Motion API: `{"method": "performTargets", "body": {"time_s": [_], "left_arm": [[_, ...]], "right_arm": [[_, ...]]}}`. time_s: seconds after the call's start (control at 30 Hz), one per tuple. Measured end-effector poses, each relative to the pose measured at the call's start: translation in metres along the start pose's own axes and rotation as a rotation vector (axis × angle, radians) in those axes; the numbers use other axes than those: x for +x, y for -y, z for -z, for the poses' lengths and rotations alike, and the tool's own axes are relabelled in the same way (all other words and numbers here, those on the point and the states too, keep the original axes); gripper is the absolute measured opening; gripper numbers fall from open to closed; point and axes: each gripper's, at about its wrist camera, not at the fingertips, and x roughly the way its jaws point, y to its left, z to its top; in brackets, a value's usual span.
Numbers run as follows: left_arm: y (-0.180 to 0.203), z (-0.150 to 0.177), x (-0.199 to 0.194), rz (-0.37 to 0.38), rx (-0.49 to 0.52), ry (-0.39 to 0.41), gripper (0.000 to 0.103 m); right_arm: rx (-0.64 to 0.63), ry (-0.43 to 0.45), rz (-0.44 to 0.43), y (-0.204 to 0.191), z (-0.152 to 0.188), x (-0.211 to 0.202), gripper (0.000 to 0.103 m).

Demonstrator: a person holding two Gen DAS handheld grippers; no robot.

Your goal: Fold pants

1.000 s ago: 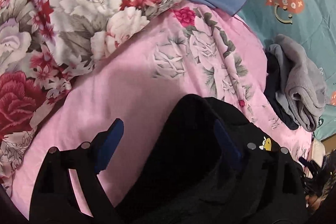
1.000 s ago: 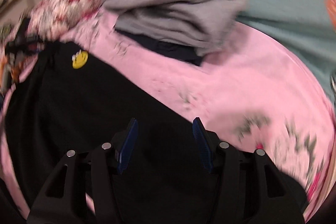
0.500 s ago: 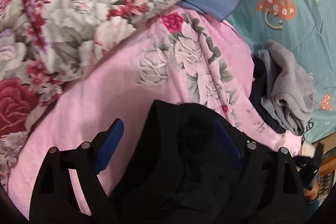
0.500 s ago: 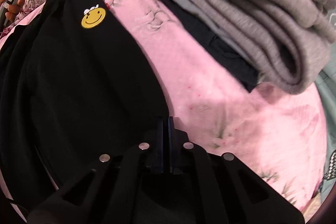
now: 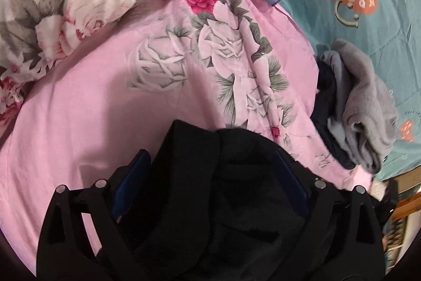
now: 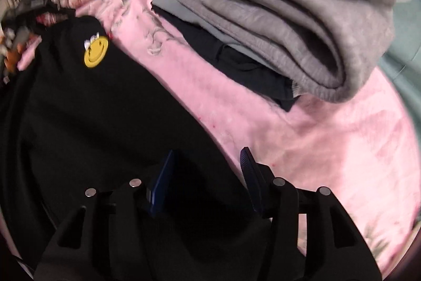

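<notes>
Pants (image 5: 210,189), black, lie on the pink floral sheet (image 5: 105,102) and fill the lower centre of the left wrist view and the lower left of the right wrist view, where a yellow smiley patch (image 6: 96,55) marks one end at upper left. The left gripper (image 5: 210,170) stands wide, its blue pads straddling a doubled hump of cloth without visibly pressing it. The right gripper (image 6: 208,170) has just been opening and stands half apart over the pants' edge, nothing pinched. To fold well, I judge each gripper should bite all layers at an edge, lift together, and steer clear of the grey folded clothes (image 6: 289,18) at upper right.
</notes>
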Motion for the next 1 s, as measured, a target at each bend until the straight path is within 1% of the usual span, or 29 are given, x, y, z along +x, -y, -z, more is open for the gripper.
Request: {"method": "performTargets", "body": {"time_s": [0.03,0.07,0.1,0.13,0.17,0.2,0.27,0.33,0.37,0.4,0.47,0.53,0.57,0.67,0.73,0.83,0.9,0.93,0.97,1.0], "left_arm": [[0.007,0.003,0.001,-0.026,0.042,0.006,0.092],[0.013,0.007,0.002,-0.055,0.085,0.012,0.082],[0.019,0.01,0.003,-0.086,0.126,0.014,0.06],[0.021,0.011,0.003,-0.091,0.143,0.009,0.055],[0.021,0.011,0.001,-0.074,0.147,0.01,0.043],[0.021,0.01,-0.003,-0.05,0.143,0.006,0.036],[0.022,0.008,-0.012,-0.039,0.144,0.018,0.035],[0.025,0.008,-0.023,-0.034,0.168,0.038,0.033],[0.027,0.009,-0.031,-0.031,0.189,0.055,0.017],[0.028,0.011,-0.042,-0.021,0.214,0.071,0.004],[0.025,0.013,-0.06,0.012,0.236,0.083,0.004],[0.021,0.019,-0.078,0.02,0.269,0.103,0.004],[0.02,0.023,-0.085,0.026,0.286,0.108,0.004],[0.012,0.045,-0.111,0.049,0.333,0.12,0.004],[0.007,0.059,-0.125,0.064,0.355,0.139,0.004],[-0.011,0.086,-0.151,0.095,0.373,0.173,0.005],[-0.033,0.107,-0.165,0.109,0.376,0.194,0.007],[-0.042,0.114,-0.168,0.115,0.375,0.192,0.009],[-0.055,0.125,-0.169,0.106,0.371,0.179,0.017],[-0.069,0.136,-0.168,0.086,0.358,0.161,0.042]], "right_arm": [[-0.007,0.003,0.005,-0.001,0.0,0.001,0.051],[-0.005,0.004,0.012,-0.002,0.0,0.001,0.047],[0.0,0.003,0.013,-0.005,0.0,0.0,0.027],[0.003,-0.005,0.009,-0.008,-0.001,-0.002,0.003],[-0.013,-0.01,0.031,-0.009,0.001,-0.005,0.002],[-0.028,-0.013,0.042,-0.003,0.007,-0.01,0.002],[-0.038,-0.001,0.078,-0.012,0.006,-0.018,0.002],[-0.026,0.039,0.096,-0.016,0.004,-0.035,0.002],[-0.024,0.059,0.106,-0.019,0.004,-0.045,0.002],[-0.021,0.085,0.121,-0.023,0.004,-0.059,0.002],[-0.014,0.121,0.134,-0.029,0.011,-0.084,0.002],[-0.018,0.163,0.147,-0.042,0.02,-0.111,0.002],[-0.018,0.182,0.144,-0.043,0.031,-0.129,0.002],[-0.03,0.244,0.141,-0.071,0.055,-0.164,0.002],[-0.055,0.279,0.143,-0.098,0.074,-0.183,0.002],[-0.098,0.308,0.114,-0.142,0.11,-0.203,0.002],[-0.126,0.316,0.082,-0.173,0.136,-0.209,0.002],[-0.135,0.315,0.061,-0.185,0.144,-0.208,0.002],[-0.142,0.308,0.022,-0.201,0.156,-0.204,0.002],[-0.149,0.297,-0.006,-0.211,0.163,-0.2,0.002]]}}
